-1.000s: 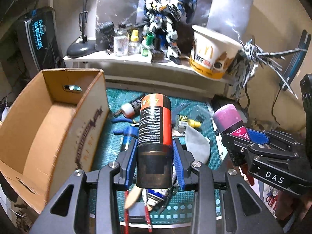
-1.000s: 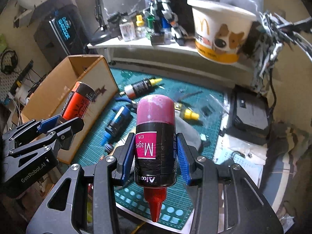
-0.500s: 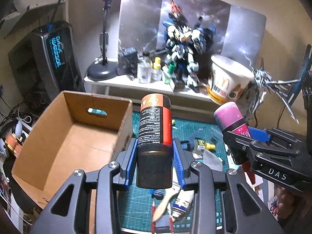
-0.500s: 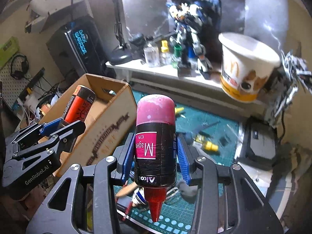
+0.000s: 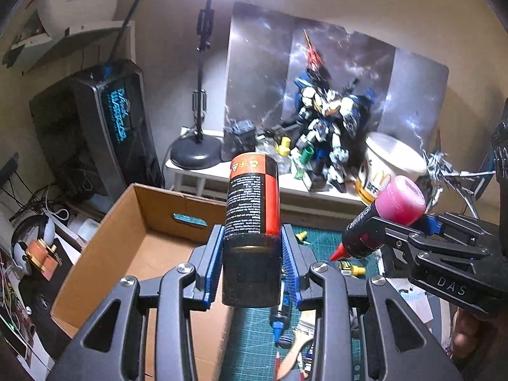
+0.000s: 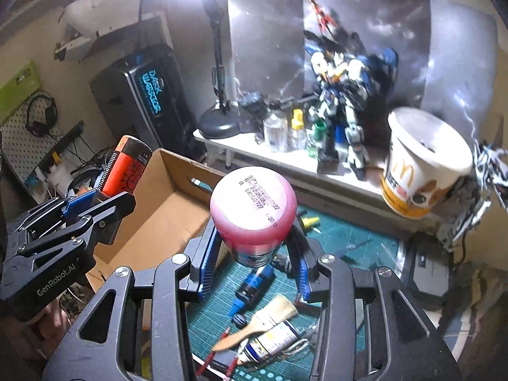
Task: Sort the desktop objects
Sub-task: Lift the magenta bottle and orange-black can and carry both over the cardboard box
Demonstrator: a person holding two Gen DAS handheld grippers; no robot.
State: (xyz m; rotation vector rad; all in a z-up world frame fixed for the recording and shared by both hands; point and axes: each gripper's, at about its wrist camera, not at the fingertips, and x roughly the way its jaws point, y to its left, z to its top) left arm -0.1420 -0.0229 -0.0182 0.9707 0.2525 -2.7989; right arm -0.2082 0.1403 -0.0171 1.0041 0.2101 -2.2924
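My left gripper [image 5: 252,247] is shut on a red and black spray can [image 5: 252,203], held high over the right edge of the open cardboard box [image 5: 127,254]. It also shows in the right wrist view [image 6: 127,168]. My right gripper [image 6: 252,250] is shut on a magenta paint bottle [image 6: 254,209], tipped with its base toward the camera, above the green cutting mat [image 6: 349,247]. In the left wrist view the bottle [image 5: 381,219] points its red nozzle down-left.
On the mat lie a blue-capped bottle [image 6: 250,285], a wooden brush [image 6: 260,324], a white tube [image 6: 273,339] and a yellow-capped bottle [image 5: 350,266]. A shelf behind holds a robot model [image 6: 343,95], small jars, a lamp base [image 6: 219,123] and a paper bucket [image 6: 419,165].
Both grippers have risen and tilted upward with their loads. The left one moved over the box edge. The magenta bottle has tipped so its base faces the right camera.
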